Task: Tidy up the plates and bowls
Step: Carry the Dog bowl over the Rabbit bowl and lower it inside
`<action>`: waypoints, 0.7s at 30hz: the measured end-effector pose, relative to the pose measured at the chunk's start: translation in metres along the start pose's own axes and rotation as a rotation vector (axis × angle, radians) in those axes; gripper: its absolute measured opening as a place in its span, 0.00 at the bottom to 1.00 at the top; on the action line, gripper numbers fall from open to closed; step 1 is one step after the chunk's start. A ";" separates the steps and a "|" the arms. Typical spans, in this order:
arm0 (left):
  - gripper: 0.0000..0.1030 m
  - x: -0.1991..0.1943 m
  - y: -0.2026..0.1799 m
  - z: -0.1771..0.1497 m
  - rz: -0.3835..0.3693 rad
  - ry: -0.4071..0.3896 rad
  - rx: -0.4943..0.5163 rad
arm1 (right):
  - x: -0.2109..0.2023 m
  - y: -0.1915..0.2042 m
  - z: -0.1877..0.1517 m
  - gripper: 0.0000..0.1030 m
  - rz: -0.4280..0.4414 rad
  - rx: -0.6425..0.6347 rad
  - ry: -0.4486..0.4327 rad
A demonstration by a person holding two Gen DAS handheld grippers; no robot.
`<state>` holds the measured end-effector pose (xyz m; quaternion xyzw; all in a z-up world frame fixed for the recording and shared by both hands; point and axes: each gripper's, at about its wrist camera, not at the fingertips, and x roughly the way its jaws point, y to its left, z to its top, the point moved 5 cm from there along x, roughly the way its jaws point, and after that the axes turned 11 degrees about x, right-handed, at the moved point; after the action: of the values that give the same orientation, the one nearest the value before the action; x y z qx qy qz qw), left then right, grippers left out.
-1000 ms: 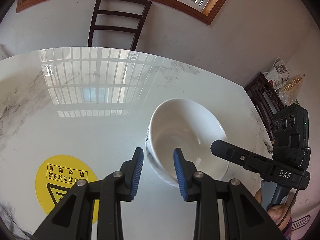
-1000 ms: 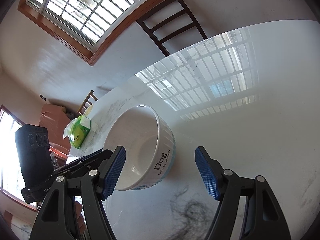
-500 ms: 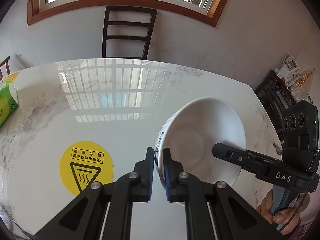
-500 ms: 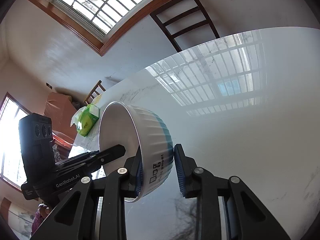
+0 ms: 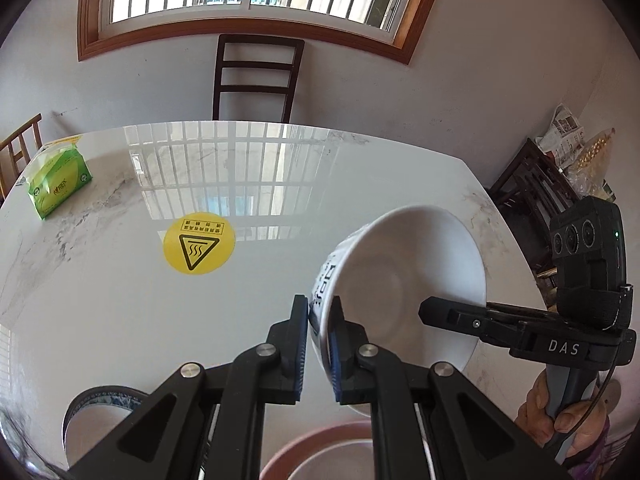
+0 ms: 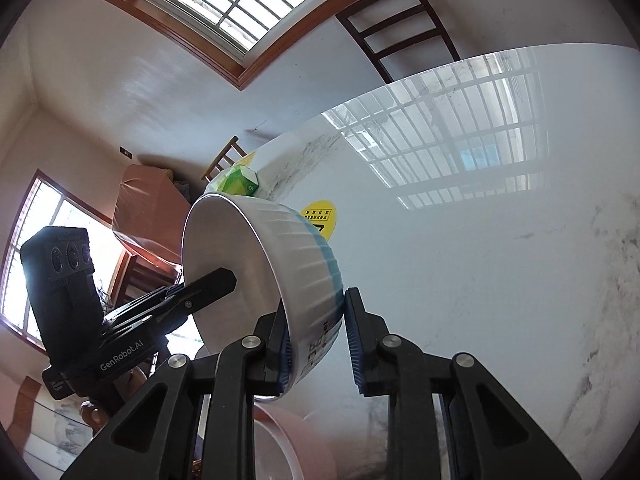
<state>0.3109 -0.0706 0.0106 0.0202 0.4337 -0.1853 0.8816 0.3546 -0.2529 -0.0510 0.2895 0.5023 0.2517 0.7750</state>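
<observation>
A white ribbed bowl point(image 5: 400, 280) with a blue band and black lettering hangs tilted above the marble table point(image 5: 120, 300). My left gripper point(image 5: 319, 314) is shut on the bowl's near-left rim. My right gripper point(image 6: 316, 340) is shut on the opposite rim, and one of its fingers point(image 5: 440, 314) shows inside the bowl. In the right wrist view the bowl point(image 6: 288, 248) opens to the left, with a left finger point(image 6: 208, 286) reaching into it. A pink plate point(image 5: 332, 456) lies below the bowl at the near edge. A blue-patterned bowl point(image 5: 100, 408) sits at the near left.
A green tissue pack point(image 5: 58, 184) lies at the table's far left. A yellow warning sticker point(image 5: 199, 248) marks the table's middle. A dark chair point(image 5: 256, 76) stands behind the table, and a dark shelf point(image 5: 532, 188) to its right. A hand point(image 5: 560, 412) holds the right gripper.
Both grippers went from open around the bowl's rim to shut on it. The bowl left the table, rose and tilted. Both views pulled back, revealing the pink plate.
</observation>
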 end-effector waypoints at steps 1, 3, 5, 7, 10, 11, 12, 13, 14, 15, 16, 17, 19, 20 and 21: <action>0.09 -0.006 -0.002 -0.007 -0.006 0.001 0.001 | -0.004 0.003 -0.008 0.23 0.000 -0.005 0.008; 0.09 -0.019 -0.007 -0.020 -0.013 -0.005 0.000 | -0.012 0.007 -0.024 0.24 -0.005 -0.012 0.019; 0.09 -0.031 -0.014 -0.034 -0.014 -0.010 0.011 | -0.018 0.011 -0.040 0.24 -0.008 -0.021 0.028; 0.09 -0.039 -0.019 -0.046 -0.016 -0.009 0.011 | -0.024 0.014 -0.055 0.24 -0.014 -0.029 0.034; 0.09 -0.049 -0.022 -0.065 -0.026 0.009 0.013 | -0.030 0.018 -0.074 0.24 -0.015 -0.031 0.049; 0.09 -0.051 -0.022 -0.071 -0.033 0.015 0.001 | -0.032 0.019 -0.082 0.24 -0.021 -0.033 0.051; 0.09 -0.053 -0.023 -0.077 -0.039 0.024 -0.004 | -0.033 0.020 -0.088 0.24 -0.026 -0.038 0.056; 0.09 -0.055 -0.024 -0.083 -0.039 0.029 -0.002 | -0.034 0.020 -0.094 0.24 -0.027 -0.039 0.062; 0.09 -0.057 -0.024 -0.087 -0.038 0.031 -0.003 | -0.035 0.020 -0.099 0.24 -0.028 -0.038 0.068; 0.09 -0.059 -0.025 -0.093 -0.037 0.035 -0.008 | -0.034 0.021 -0.104 0.24 -0.034 -0.040 0.076; 0.09 -0.061 -0.027 -0.099 -0.034 0.040 -0.009 | -0.035 0.021 -0.110 0.24 -0.039 -0.045 0.085; 0.09 -0.062 -0.027 -0.103 -0.032 0.044 -0.006 | -0.034 0.020 -0.114 0.24 -0.043 -0.047 0.092; 0.09 -0.063 -0.026 -0.112 -0.036 0.056 -0.011 | -0.032 0.020 -0.122 0.24 -0.048 -0.042 0.108; 0.09 -0.063 -0.026 -0.117 -0.038 0.065 -0.014 | -0.031 0.019 -0.125 0.24 -0.053 -0.042 0.112; 0.09 -0.063 -0.026 -0.120 -0.039 0.072 -0.013 | -0.030 0.019 -0.128 0.24 -0.057 -0.040 0.116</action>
<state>0.1758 -0.0515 -0.0124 0.0128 0.4664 -0.1988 0.8619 0.2232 -0.2352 -0.0605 0.2445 0.5494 0.2560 0.7569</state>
